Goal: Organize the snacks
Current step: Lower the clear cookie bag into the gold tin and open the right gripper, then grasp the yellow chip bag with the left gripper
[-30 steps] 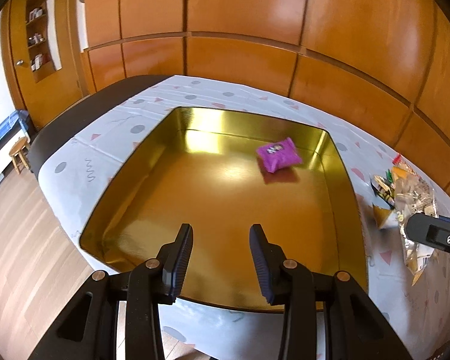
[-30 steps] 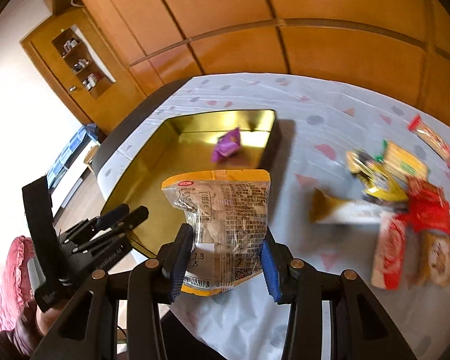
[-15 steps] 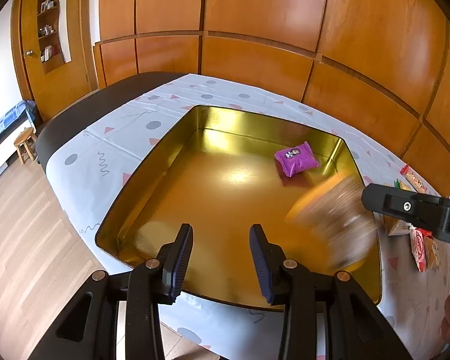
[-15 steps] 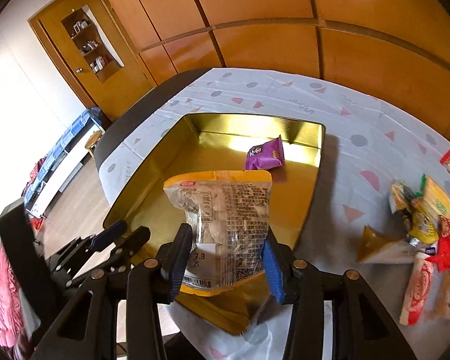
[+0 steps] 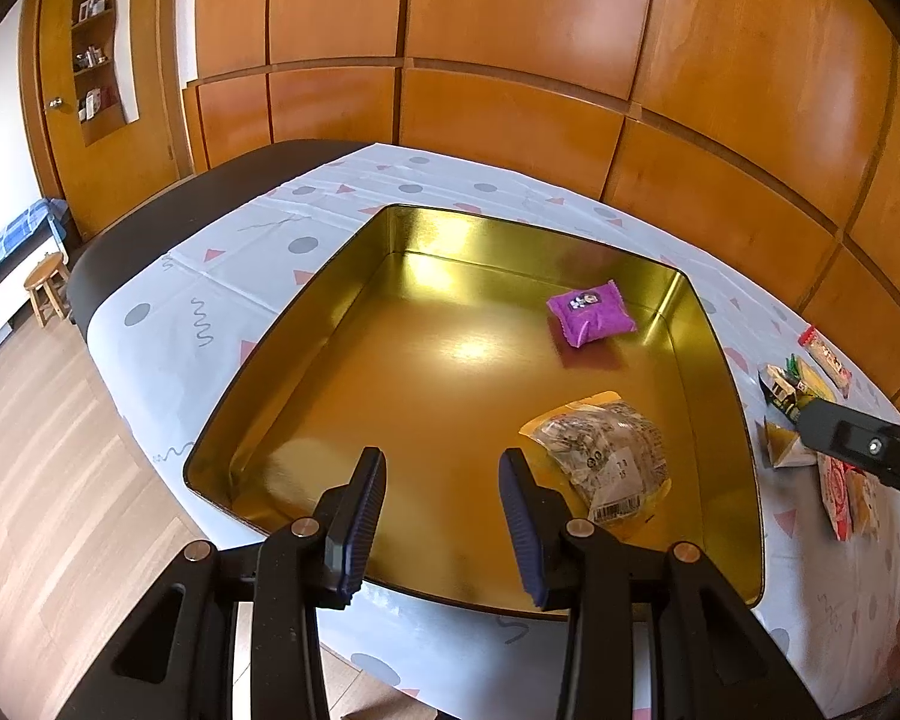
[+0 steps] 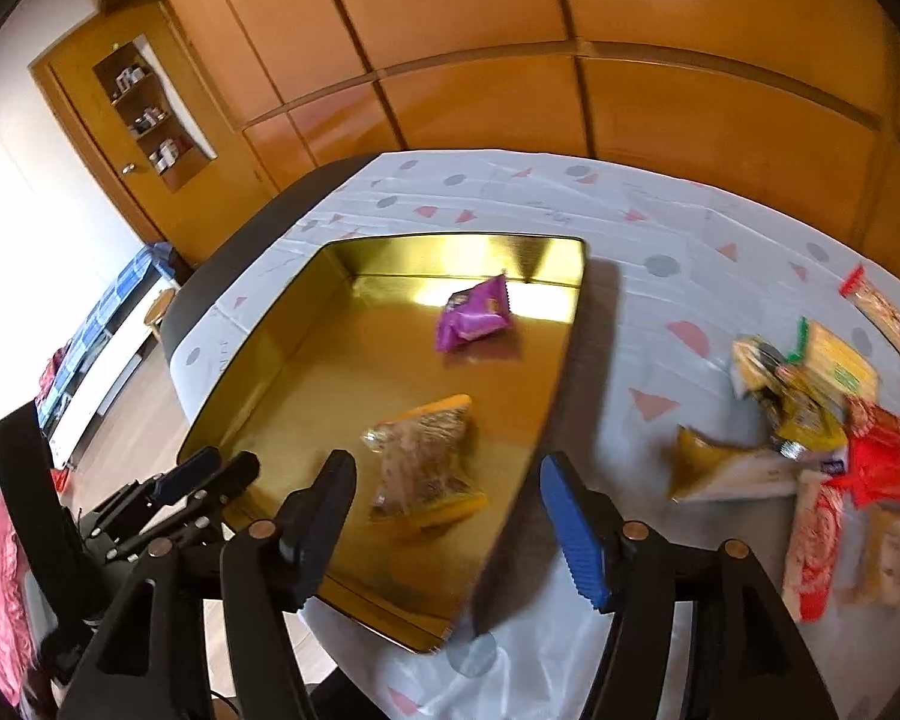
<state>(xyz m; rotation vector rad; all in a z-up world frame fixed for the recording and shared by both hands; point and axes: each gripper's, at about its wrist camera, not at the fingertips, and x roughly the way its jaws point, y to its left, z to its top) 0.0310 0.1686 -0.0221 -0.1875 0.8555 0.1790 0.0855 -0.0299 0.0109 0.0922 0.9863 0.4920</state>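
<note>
Bright daylight glares off the gold tray. The right wrist view is motion-blurred. Fisheye bending darkens both views' corners.

Both tools are matte black plastic frames. The left gripper has two wedge-shaped fingers lined with dark ribbed pads, and round brass-coloured screws at the pivots. The right gripper has the same build, with a bright blue ribbed pad on one finger.

table | patterned cloth over it | gold tin | loose snack packets beside tin
</note>
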